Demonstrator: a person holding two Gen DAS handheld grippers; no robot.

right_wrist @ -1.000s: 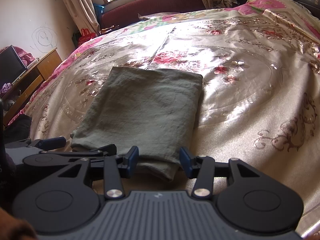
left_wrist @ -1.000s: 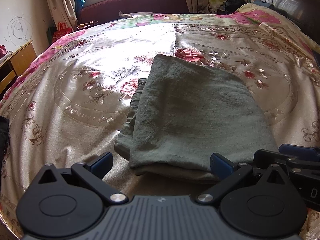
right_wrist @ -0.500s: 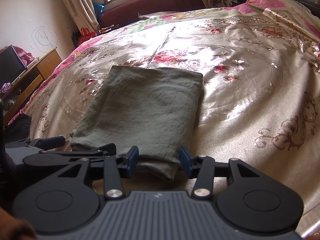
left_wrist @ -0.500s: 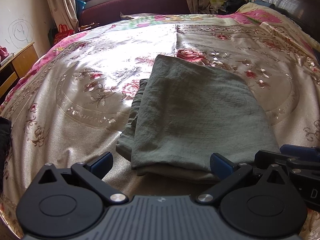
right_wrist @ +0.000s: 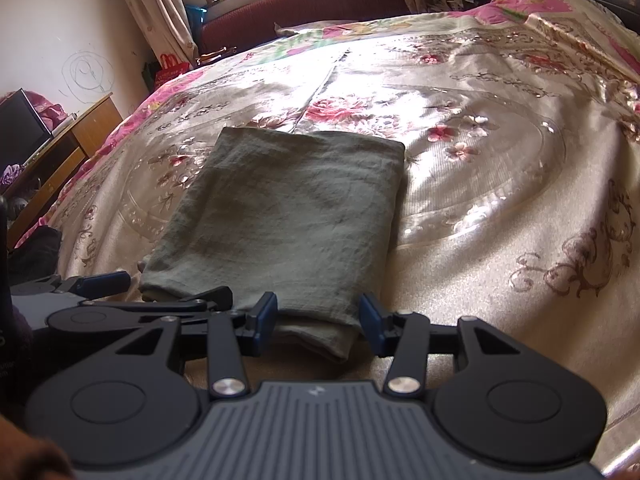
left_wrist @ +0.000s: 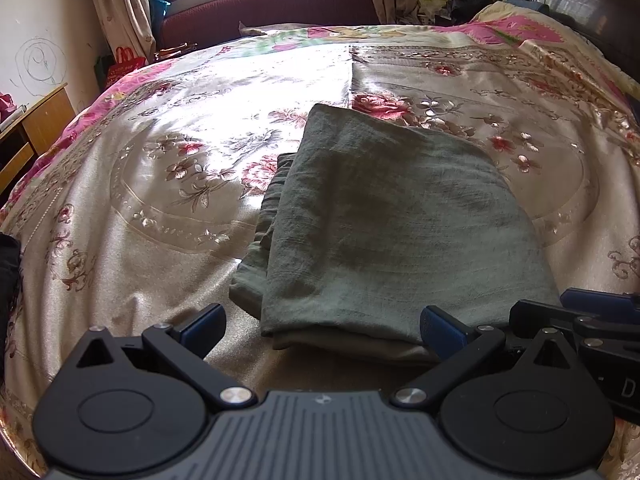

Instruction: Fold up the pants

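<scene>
Pants [left_wrist: 384, 240]: grey-green, folded into a flat rectangle of several layers, lying on the bedspread near its close edge; lower layers peek out along the left side in the left wrist view.
Left gripper [left_wrist: 322, 326]: jaws wide apart, nothing gripped; the near left corner of the pants lies between the blue fingertips [left_wrist: 202, 322].
Right gripper [right_wrist: 318, 320]: jaws apart, straddling the near right corner of the pants without pressing on it.
Grippers together: side by side at the near edge of the fold.
Bedspread [right_wrist: 500, 216]: shiny beige satin with pink flowers, sunlit.
Beyond: maroon sofa [left_wrist: 272, 4] under a window; wooden desk [right_wrist: 76, 132] at left.
</scene>
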